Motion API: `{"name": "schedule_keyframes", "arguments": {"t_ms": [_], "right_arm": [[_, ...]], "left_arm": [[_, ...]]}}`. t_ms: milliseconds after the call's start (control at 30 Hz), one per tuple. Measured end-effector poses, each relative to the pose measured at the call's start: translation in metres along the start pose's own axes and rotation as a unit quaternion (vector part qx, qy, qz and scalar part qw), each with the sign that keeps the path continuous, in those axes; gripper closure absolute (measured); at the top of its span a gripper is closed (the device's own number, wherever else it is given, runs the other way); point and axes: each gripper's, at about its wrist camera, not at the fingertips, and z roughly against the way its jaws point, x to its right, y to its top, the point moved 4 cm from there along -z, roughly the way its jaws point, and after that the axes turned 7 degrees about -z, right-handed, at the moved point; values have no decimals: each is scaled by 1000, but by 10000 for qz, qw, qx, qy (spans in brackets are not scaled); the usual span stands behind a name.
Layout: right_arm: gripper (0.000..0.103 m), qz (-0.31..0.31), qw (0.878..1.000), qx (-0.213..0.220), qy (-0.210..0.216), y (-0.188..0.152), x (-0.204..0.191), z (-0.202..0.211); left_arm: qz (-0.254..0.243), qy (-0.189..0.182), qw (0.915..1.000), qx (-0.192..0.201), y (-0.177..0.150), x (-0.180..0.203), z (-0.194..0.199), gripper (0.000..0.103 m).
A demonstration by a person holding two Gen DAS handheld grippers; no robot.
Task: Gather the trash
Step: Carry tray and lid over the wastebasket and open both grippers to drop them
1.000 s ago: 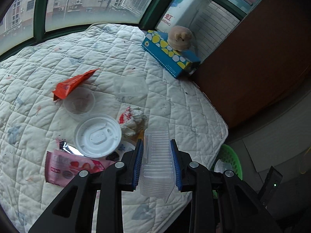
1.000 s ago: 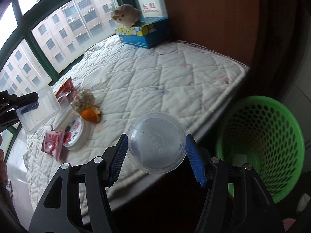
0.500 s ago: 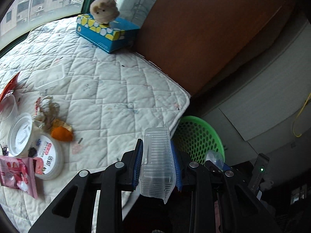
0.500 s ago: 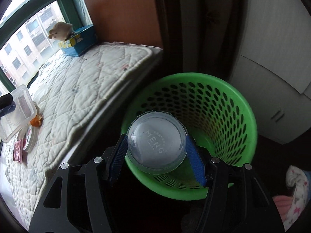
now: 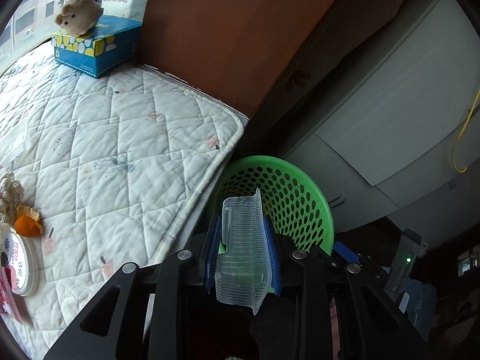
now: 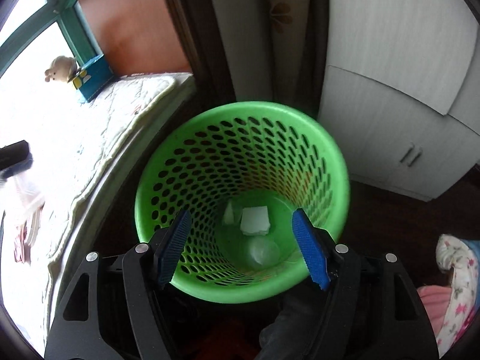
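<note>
Trash is split between the quilted mat [image 5: 120,156] and the green basket [image 6: 339,162] standing below its edge. At the far left of the left wrist view, still on the mat, I count one white round lid [image 5: 22,265], one piece of orange peel [image 5: 28,225] and one crumpled wrapper [image 5: 10,193]; a pink packet sits at the very edge, too cropped to read. Farther back stands one blue tissue box [image 5: 96,51] with one plush toy [image 5: 79,15] on top. My left gripper [image 5: 241,255] is clamped on one clear ribbed plastic container [image 5: 243,255], held just over the near rim of the basket, with the mat's corner close beside it. My right gripper [image 6: 243,247] hangs over the basket mouth; its jaws have just been opening and stand apart with nothing between them. On the basket floor lie one white folded tissue [image 6: 255,220], a smaller pale scrap [image 6: 229,214] and what looks like one clear round cup [image 6: 264,250], blurred.
</note>
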Motion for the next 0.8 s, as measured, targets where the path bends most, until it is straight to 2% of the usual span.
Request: {"name": "schedule_keyframes", "arguments": {"t_ms": [500, 733, 800], "right_arm": [[30, -260, 9990, 297, 187, -6, 28, 41], [29, -350, 9987, 279, 236, -8, 31, 44], [29, -338, 9987, 270, 260, -10, 29, 45]], "left_arm": [[-403, -46, 9966, -712, -12, 43, -84, 75], [-341, -149, 9962, -786, -18, 49, -93, 52], [-340, -153, 9964, -756, -19, 47, -88, 52]]}}
